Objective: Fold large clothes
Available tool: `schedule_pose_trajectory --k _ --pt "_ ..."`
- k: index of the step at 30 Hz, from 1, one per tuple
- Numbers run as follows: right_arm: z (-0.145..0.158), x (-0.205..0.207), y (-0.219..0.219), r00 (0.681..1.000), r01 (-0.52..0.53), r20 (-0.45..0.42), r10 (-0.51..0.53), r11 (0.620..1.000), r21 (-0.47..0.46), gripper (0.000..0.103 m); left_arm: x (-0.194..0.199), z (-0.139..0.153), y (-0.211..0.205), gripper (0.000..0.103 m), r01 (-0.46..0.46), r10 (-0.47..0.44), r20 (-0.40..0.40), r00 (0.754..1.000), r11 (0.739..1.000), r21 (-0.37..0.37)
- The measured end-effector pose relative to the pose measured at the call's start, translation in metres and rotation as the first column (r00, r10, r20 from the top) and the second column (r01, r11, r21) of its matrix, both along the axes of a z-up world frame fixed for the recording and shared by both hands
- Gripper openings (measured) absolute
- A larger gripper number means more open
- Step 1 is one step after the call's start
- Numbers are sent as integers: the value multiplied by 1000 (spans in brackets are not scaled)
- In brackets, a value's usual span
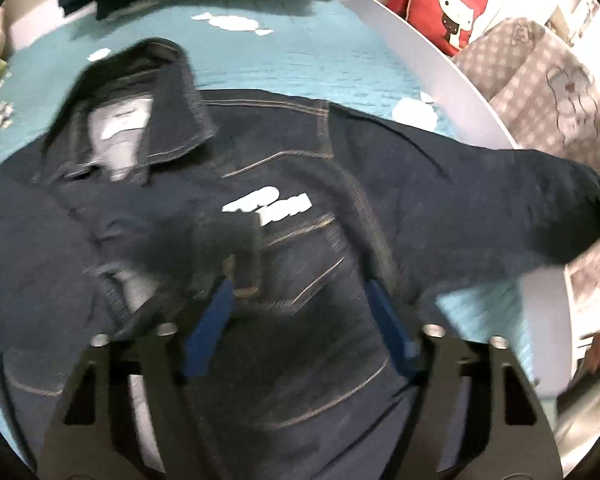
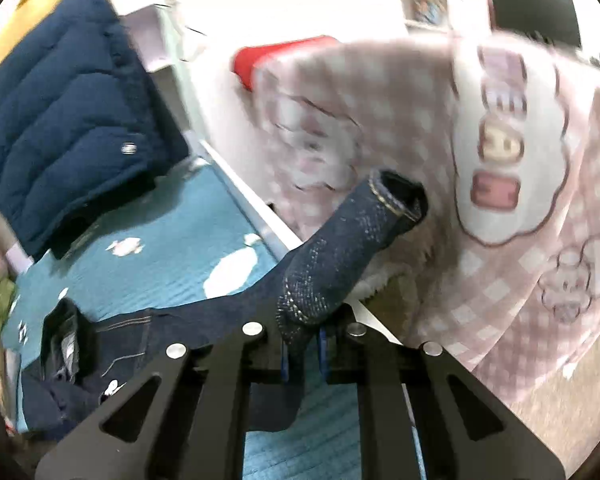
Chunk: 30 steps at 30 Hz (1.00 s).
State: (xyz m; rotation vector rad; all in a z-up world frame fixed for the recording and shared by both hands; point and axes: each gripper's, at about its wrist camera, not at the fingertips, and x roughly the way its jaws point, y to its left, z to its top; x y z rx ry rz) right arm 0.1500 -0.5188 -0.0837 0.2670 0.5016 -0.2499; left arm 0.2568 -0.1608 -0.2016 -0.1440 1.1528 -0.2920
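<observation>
Your denim jacket (image 1: 284, 208) lies spread on the bed (image 1: 292, 68), one sleeve (image 2: 340, 248) past the bed's edge. Your right tool (image 2: 304, 344) pinches that sleeve; your left tool (image 1: 300, 292) hangs wide above the jacket's chest.

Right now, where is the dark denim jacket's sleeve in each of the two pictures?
Left wrist view: the sleeve stretches from the denim jacket toward the right edge.
Right wrist view: the sleeve rises from the bottom centre, pinched in the right claw, cuff uppermost.
Shared landmark: the blue cloud-print bed cover.
</observation>
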Motion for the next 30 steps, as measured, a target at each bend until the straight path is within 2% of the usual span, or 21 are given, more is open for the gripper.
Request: schedule_pose_trajectory --k 2,4,5,7,9,11,13,15,19,23,27,30 --pt "9 -4 5 999 -24 27 23 1000 8 9 15 -3 -9 51 6 -6 3 1000 999 -36" --pt "16 -1 8 999 -36 39 36 999 3 9 29 -6 -18 47 -4 4 2 1000 999 -40" --pt "19 -1 11 998 -42 45 42 999 -4 10 40 -11 -24 40 1 -1 11 1000 998 -60" --pt "22 -8 14 997 -51 51 51 999 -8 9 58 -28 -33 32 -10 9 -19 1000 999 -43" --pt "28 -8 16 996 -65 57 64 998 8 9 70 -50 -39 32 -9 7 -72 997 1000 -23" --pt "32 -5 18 993 -91 72 88 995 40 9 71 -55 -47 32 0 1 -17 1000 1000 11" --pt "41 -4 25 987 -129 102 122 990 58 9 70 -53 -53 32 18 -18 -1 1000 998 56" --pt "52 -2 38 978 -179 126 168 980 84 8 70 -53 -53 32 18 -18 5 1000 998 52" --pt "72 4 82 936 -329 166 309 938 106 6 70 -53 -47 32 25 -26 9 1000 999 27" --pt "78 12 143 886 -455 148 440 887 83 6 72 -53 -41 32 28 -28 16 999 1000 13" --pt "78 16 189 867 -493 102 487 869 45 6 73 -50 -42 31 50 -51 4 999 999 21" --pt "77 11 209 858 -511 82 507 859 33 6 63 -35 -30 27 42 -42 -10 999 999 23"
